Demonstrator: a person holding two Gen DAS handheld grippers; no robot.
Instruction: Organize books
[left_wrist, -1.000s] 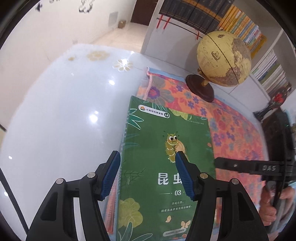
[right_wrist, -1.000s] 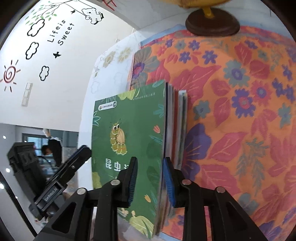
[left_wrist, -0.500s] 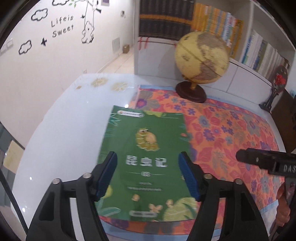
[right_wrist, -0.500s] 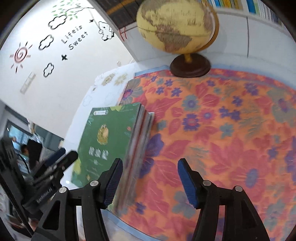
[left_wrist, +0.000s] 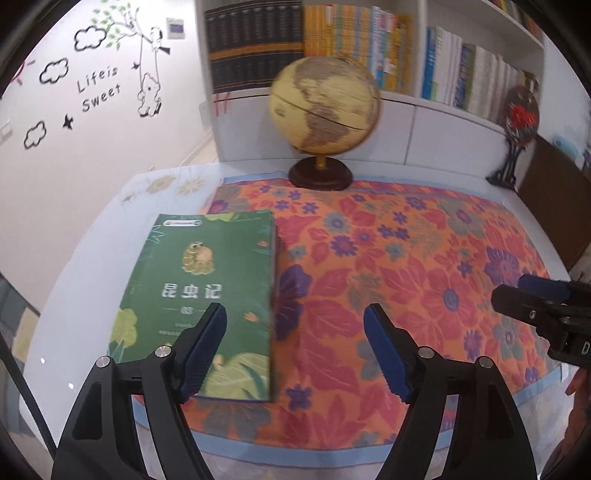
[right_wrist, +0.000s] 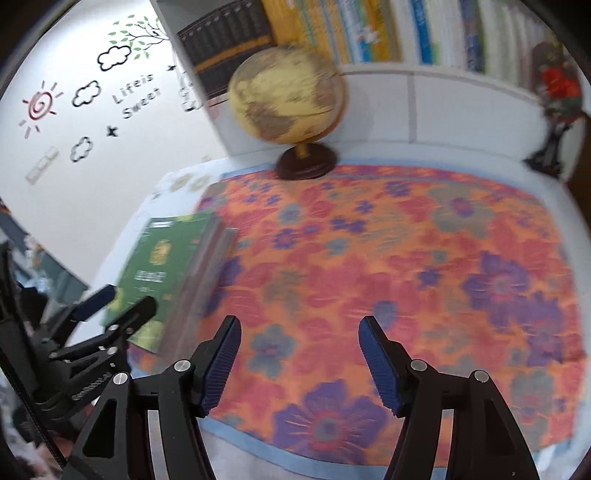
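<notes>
Left gripper (left_wrist: 295, 347) has its blue ribbed pads spread apart and widening further, with nothing between them; you hold it above the near edge of the orange floral cloth (left_wrist: 424, 266), its left pad over the lower part of the stack of thin paperback books with a green insect cover on top (left_wrist: 207, 291). That stack lies flat at the left edge of the cloth, near the front left corner of the white table (left_wrist: 92, 266), edges roughly squared, apart from both tools. Judge it as a bundle of light, floppy booklets with glossy covers: each one bends easily, and the top ones will likely slide off the rest if you pinch only a corner. Take the whole stack across its thickness, at the middle of a long side, the free right-hand edge being the easier reach, and keep it level. Well back, at the far edge of the cloth, stands the yellow globe on a dark wooden base (left_wrist: 323, 107); keep clear of it. Right gripper (right_wrist: 299, 356) is likewise released and empty, over bare cloth to the right of the books.
</notes>
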